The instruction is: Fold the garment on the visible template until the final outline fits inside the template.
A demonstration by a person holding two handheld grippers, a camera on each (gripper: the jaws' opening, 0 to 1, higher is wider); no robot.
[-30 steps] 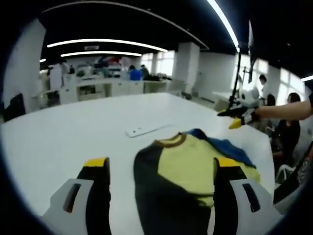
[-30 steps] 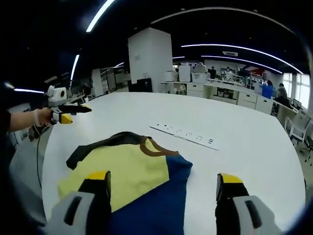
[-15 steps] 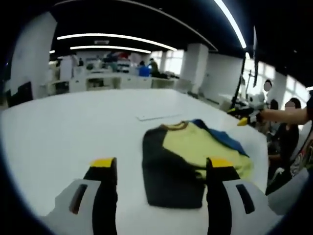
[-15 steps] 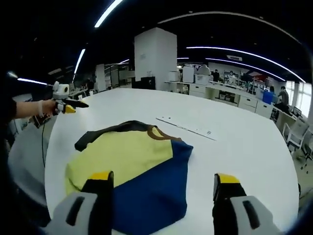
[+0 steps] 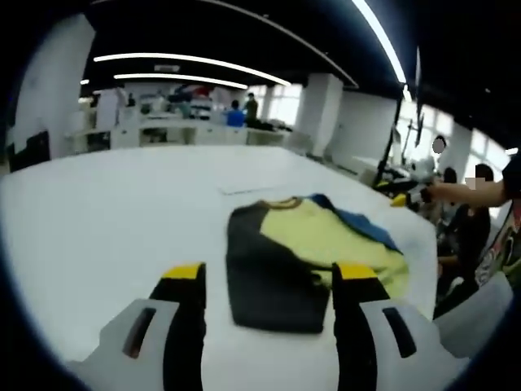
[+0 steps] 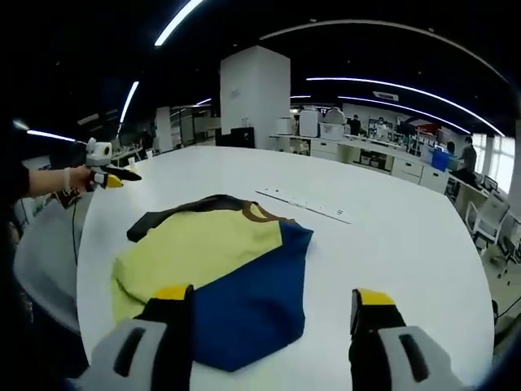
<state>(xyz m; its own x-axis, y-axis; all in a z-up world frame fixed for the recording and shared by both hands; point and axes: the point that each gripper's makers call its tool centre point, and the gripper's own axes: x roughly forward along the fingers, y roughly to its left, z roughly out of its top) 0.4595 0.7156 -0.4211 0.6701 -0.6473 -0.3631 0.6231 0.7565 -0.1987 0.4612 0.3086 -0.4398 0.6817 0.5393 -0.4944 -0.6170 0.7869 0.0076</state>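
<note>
A folded garment (image 6: 220, 273) in yellow, navy blue and black with a brown collar lies flat on the white table (image 6: 391, 236). In the left gripper view the garment (image 5: 305, 252) shows its black sleeve side toward me, lying just beyond my jaws. My left gripper (image 5: 267, 277) is open above the table with nothing between its jaws. My right gripper (image 6: 269, 297) is open too, hovering over the garment's blue near edge. The left gripper (image 6: 106, 175) also shows at the far left of the right gripper view, and the right gripper (image 5: 404, 195) at the right of the left gripper view.
A long white strip with dark marks (image 6: 303, 205) lies on the table beyond the garment. The table's rounded edge (image 6: 81, 277) runs close to the garment's yellow side. Desks, a pillar (image 6: 254, 98) and seated people (image 5: 480, 204) fill the room behind.
Both views have pulled back and risen, so the whole garment now lies ahead of the jaws. The garment itself has not moved, and both grippers stay open.
</note>
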